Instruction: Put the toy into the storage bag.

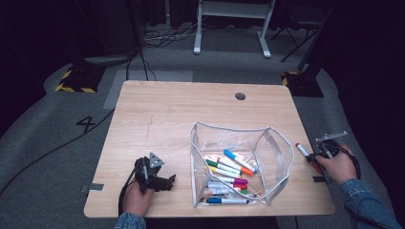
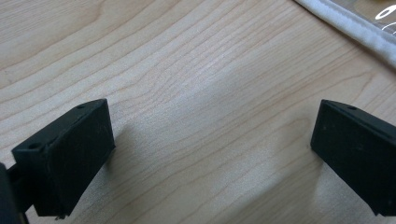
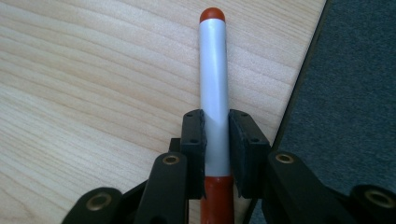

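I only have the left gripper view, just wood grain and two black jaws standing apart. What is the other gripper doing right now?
Observer: The right gripper is shut on a red marker at the table's right edge.
Operator: Where do the other markers sit?
Observer: They lie inside a clear pouch standing open in the middle of the table.
Operator: And where is my left gripper relative to it?
Observer: The left gripper rests on the wood left of the pouch, jaws pointing toward it.

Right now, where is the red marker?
The red marker is clamped in the right gripper at the table's right edge, right of the clear pouch.
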{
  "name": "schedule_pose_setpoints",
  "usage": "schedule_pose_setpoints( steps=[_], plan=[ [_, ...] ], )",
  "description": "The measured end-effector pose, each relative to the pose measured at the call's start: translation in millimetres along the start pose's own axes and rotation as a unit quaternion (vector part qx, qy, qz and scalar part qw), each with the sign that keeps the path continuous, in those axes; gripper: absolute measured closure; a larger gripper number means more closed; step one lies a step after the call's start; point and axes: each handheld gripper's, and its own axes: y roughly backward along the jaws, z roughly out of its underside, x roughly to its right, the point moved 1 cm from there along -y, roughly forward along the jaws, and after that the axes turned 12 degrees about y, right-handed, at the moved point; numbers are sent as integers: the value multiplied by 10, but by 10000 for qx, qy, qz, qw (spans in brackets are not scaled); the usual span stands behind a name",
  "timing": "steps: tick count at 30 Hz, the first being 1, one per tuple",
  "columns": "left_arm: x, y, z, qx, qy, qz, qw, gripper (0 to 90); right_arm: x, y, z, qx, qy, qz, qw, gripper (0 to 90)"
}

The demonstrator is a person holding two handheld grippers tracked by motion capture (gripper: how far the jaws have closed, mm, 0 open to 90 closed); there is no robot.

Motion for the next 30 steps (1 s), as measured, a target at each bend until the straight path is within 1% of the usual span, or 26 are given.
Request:
schedule_pose_setpoints(
  steps=[2, 4, 9, 14, 18, 19, 22, 23, 24, 25, 28, 30],
  plan=[
    [0, 0, 0, 0, 0, 0, 10000, 0, -8, 25, -16, -8, -34, -37, 10000, 771],
    [0, 0, 0, 0, 1, 0, 10000, 0, -12, 87, -48, 46, -35, -44, 10000, 771],
    [0, 0, 0, -2, -1, 0, 10000, 0, -34, 366, -185, 309, 58, -61, 9995, 771],
    [0, 0, -1, -3, -1, 1, 10000, 0, -125, 733, -393, 587, 300, -85, 9978, 771],
    [1, -2, -2, 2, 2, 10, 10000, 0, -248, 1058, -586, 799, 632, -169, 9947, 771],
    [1, -3, -2, 1, 1, 12, 10000, 0, -275, 1116, -621, 825, 713, -177, 9939, 771],
    [1, -4, -4, 3, -4, 15, 10000, 0, -406, 1333, -765, 972, 973, -300, 9900, 771],
    [1, -4, -4, 2, -4, 16, 10000, 0, -458, 1401, -816, 1006, 1082, -328, 9885, 771],
    [1, -4, -4, 0, -6, 16, 10000, 0, -528, 1482, -879, 1072, 1235, -372, 9858, 771],
    [1, -4, -4, 1, -5, 18, 10000, 0, -573, 1529, -918, 1091, 1314, -394, 9845, 771],
    [1, -5, -5, 0, -8, 21, 10000, 0, -773, 1682, -1072, 1188, 1715, -515, 9766, 771],
    [3, -6, -5, -2, -2, 31, 10000, 0, -915, 1761, -1174, 1211, 2006, -576, 9704, 771]
  ],
)
